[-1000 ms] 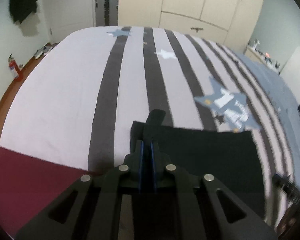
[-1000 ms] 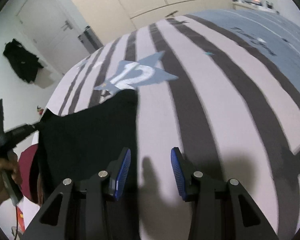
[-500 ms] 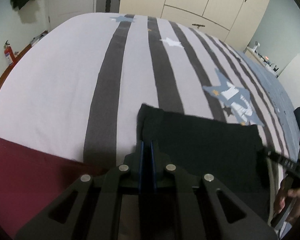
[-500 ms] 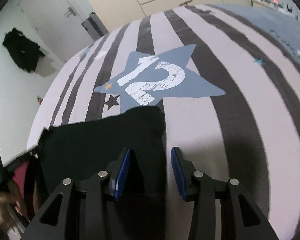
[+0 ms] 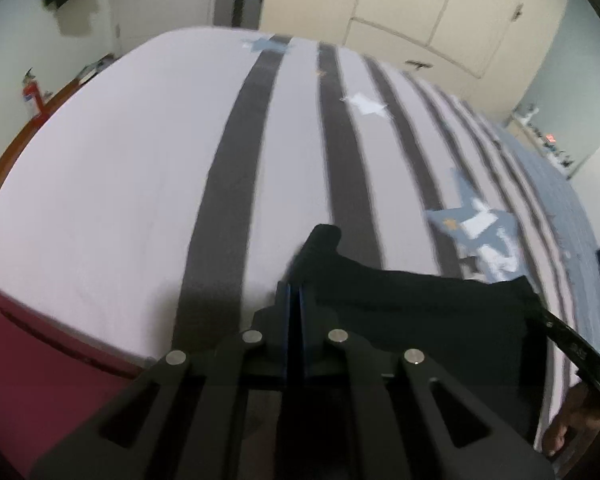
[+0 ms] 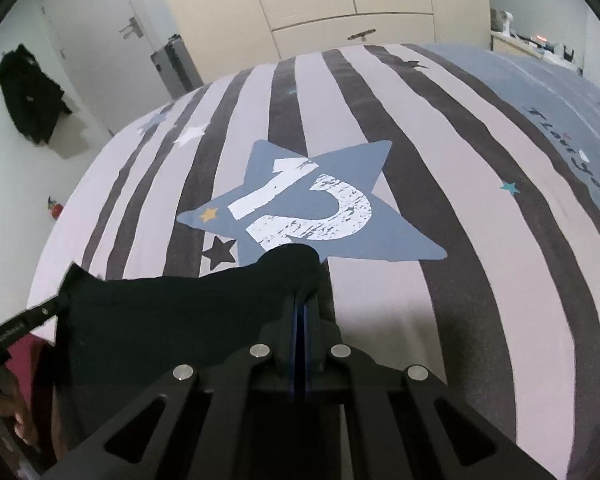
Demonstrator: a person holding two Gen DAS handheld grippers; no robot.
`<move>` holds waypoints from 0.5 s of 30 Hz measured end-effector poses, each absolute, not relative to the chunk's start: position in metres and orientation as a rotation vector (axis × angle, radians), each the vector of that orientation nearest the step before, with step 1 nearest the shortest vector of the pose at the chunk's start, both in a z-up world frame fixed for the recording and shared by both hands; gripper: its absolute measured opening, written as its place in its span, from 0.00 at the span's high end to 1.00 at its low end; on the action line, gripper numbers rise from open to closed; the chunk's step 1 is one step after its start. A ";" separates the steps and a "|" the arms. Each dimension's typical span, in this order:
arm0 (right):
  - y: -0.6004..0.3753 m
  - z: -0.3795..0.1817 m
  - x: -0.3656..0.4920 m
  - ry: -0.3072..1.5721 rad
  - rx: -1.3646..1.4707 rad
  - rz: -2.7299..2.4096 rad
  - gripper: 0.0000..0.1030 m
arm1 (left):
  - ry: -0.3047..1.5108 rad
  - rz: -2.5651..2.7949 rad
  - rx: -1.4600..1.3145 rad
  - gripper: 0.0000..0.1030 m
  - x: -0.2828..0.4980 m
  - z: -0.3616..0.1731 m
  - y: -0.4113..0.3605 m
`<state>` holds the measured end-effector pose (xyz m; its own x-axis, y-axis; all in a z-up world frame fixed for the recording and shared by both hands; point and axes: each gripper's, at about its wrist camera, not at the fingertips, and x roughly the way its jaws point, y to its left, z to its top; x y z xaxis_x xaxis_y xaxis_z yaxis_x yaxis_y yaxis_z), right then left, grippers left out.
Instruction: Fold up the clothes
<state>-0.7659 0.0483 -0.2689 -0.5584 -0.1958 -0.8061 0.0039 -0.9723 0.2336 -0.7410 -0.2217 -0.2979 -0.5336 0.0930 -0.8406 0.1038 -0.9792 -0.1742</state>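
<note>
A wide bed with a pale lilac, grey-striped cover (image 6: 400, 288) is seen, marked by a large blue star printed with a white "12" (image 6: 312, 208). Just short of that star, a black cloth garment (image 6: 172, 320) is held stretched at the bed's near edge. One corner is clamped between the fully closed fingers of the right gripper (image 6: 300, 312), nearest the star; the other is clamped likewise by the left gripper (image 5: 296, 300), well left of the star. The edge is probably kept taut so a clean fold can be laid.
</note>
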 end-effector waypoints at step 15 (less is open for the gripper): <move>0.061 -0.254 -0.752 -0.123 1.353 -2.709 0.77 | 0.452 -2.849 1.472 0.67 -0.672 -0.256 -0.234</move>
<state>-0.7518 0.0605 -0.2538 -0.5964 -0.1354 -0.7912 0.0630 -0.9905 0.1220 -0.6724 -0.2341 -0.2561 -0.5829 0.2116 -0.7845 0.0414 -0.9565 -0.2888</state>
